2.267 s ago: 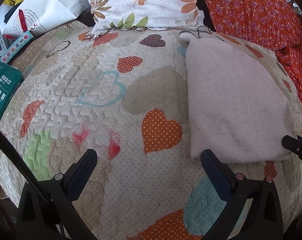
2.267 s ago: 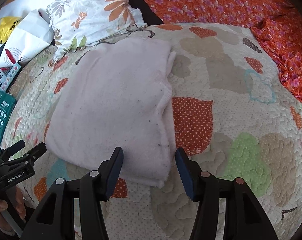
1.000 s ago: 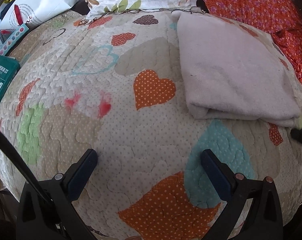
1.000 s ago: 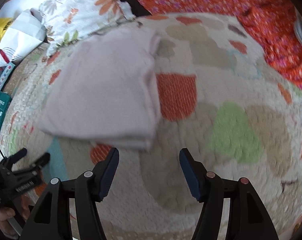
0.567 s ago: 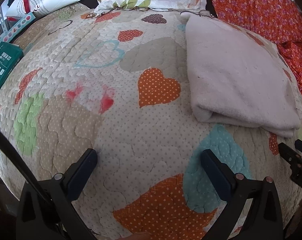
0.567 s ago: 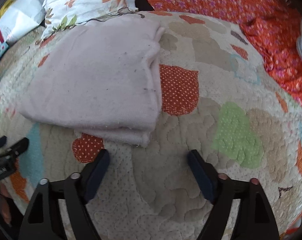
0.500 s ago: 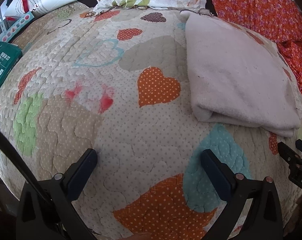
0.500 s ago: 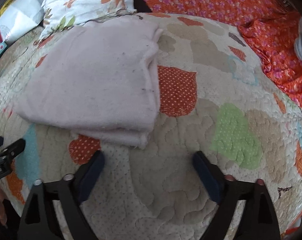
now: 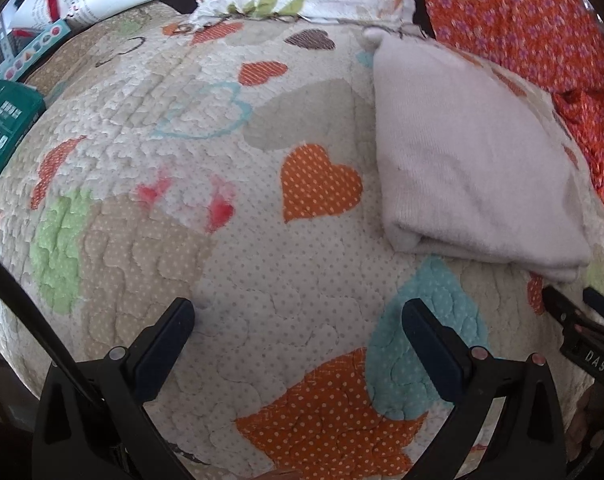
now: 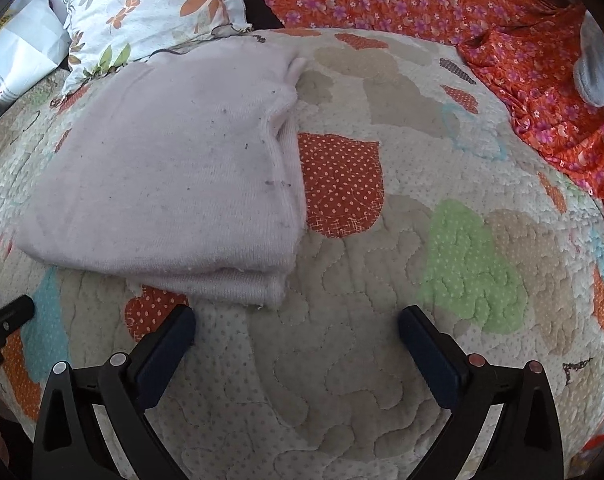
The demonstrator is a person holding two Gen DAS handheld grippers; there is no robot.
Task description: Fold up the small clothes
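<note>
In the left wrist view the right gripper (image 9: 581, 312) is cut off by the right edge, so only its dark tips and part of a printed label show. In the right wrist view the left gripper (image 10: 6, 312) is likewise clipped at the left edge. The folded pale garment (image 10: 170, 176) hides the quilt (image 10: 341, 360) beneath it, and its inner layers cannot be counted. A grey object (image 10: 595, 76) at far right is cropped and unidentifiable. The green box (image 9: 2, 128) at left is cropped, its print too small to read.
</note>
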